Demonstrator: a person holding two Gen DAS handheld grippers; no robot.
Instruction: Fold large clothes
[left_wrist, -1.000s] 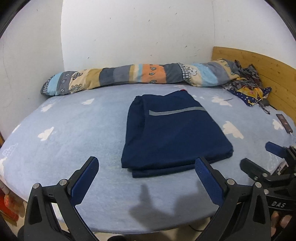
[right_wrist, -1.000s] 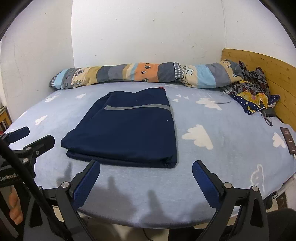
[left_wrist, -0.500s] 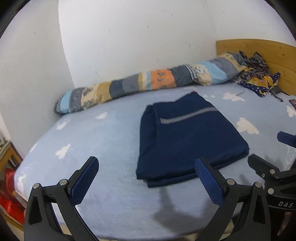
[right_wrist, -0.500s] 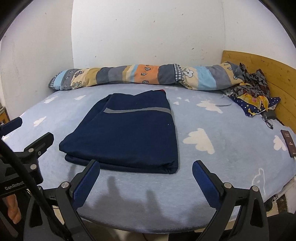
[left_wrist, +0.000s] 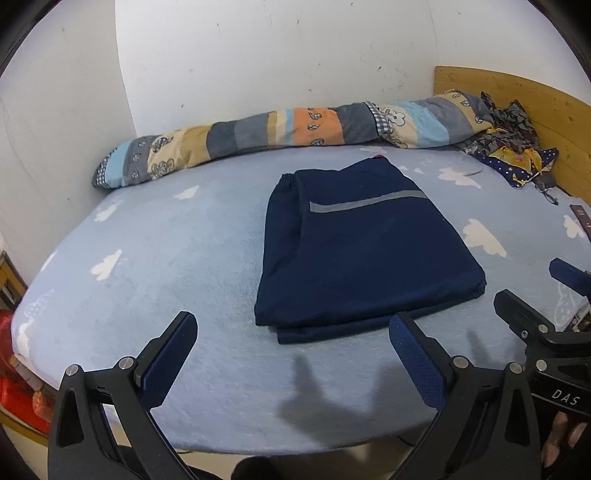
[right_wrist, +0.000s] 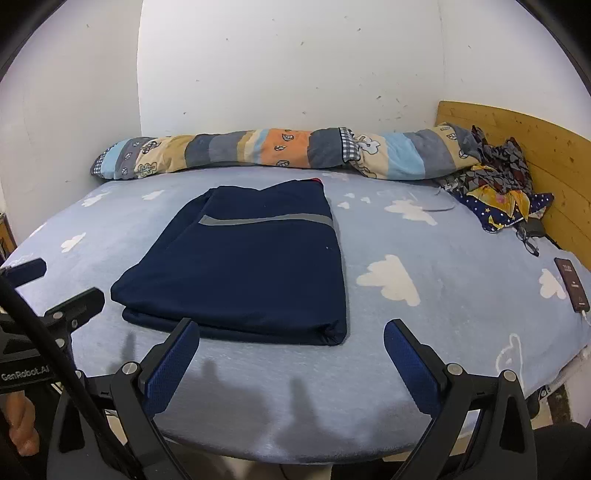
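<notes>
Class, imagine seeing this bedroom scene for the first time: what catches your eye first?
A folded navy garment with a grey stripe lies mid-bed on the pale blue cloud-print sheet. Behind it, a long striped patchwork quilt roll runs along the white wall.

My left gripper (left_wrist: 291, 354) has swung back toward the bed's (left_wrist: 155, 258) near edge — right gripper (right_wrist: 291, 354) edged closer too.

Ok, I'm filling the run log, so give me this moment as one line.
garment: navy garment folded flat on bed | left gripper: open, empty | right gripper: open, empty | contact: none
</notes>
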